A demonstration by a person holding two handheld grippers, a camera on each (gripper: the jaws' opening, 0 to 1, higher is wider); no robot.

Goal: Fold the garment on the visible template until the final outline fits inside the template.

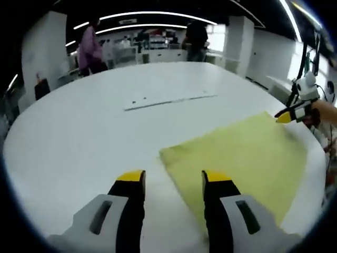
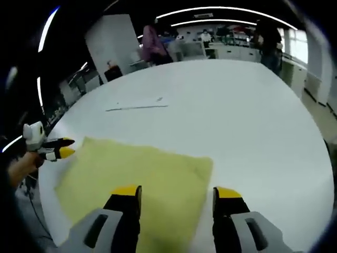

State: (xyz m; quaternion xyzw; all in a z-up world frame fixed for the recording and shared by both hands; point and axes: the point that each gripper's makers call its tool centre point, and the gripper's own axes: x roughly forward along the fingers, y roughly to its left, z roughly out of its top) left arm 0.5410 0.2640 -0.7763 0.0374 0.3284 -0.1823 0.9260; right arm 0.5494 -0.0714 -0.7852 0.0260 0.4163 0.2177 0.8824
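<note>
Left gripper view shows the left claw [image 1: 172, 182] released, jaws apart, hovering over the near corner of the yellow garment [image 1: 242, 163], which lies flat on the white bench [image 1: 105, 121] at about four o'clock. Right gripper view shows the right claw [image 2: 177, 196] likewise released above the cloth's edge. Both seem poised at opposite sides, probably to lift for a fold. A thin line [image 1: 168, 101] marks the bench at twelve o'clock.

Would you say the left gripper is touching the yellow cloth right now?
Cannot tell. In the left gripper view, the open left gripper straddles the yellow cloth corner, but neither view shows contact or gap plainly.
</note>
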